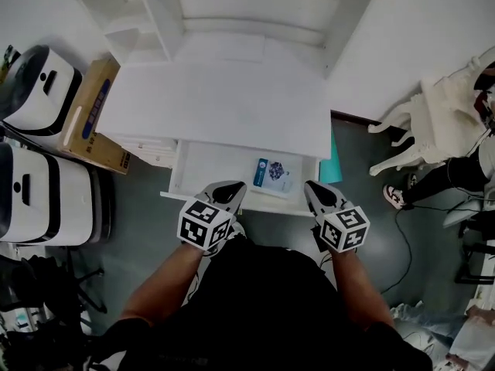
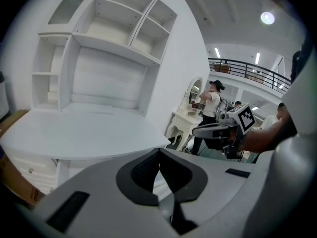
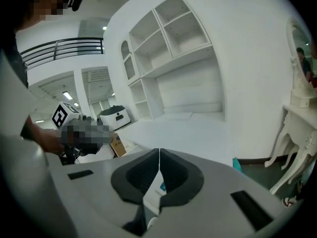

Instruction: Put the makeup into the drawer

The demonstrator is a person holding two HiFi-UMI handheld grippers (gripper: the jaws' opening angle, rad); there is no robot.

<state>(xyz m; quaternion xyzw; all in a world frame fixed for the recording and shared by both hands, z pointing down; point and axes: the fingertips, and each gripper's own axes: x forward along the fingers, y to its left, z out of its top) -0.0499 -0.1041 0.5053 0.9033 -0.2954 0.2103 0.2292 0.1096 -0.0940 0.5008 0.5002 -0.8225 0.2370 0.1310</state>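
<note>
A flat blue-and-white makeup packet lies in the open white drawer under the white desk top. My left gripper hovers over the drawer's front edge, left of the packet, its jaws shut with nothing between them. At the drawer's front right corner my right gripper is also shut and empty. A sliver of the packet shows below its closed tips in the right gripper view. Neither gripper touches the packet.
White shelves rise behind the desk. A cardboard box and two white machines stand at the left. At the right are a teal object, a white carved chair and a person's leg.
</note>
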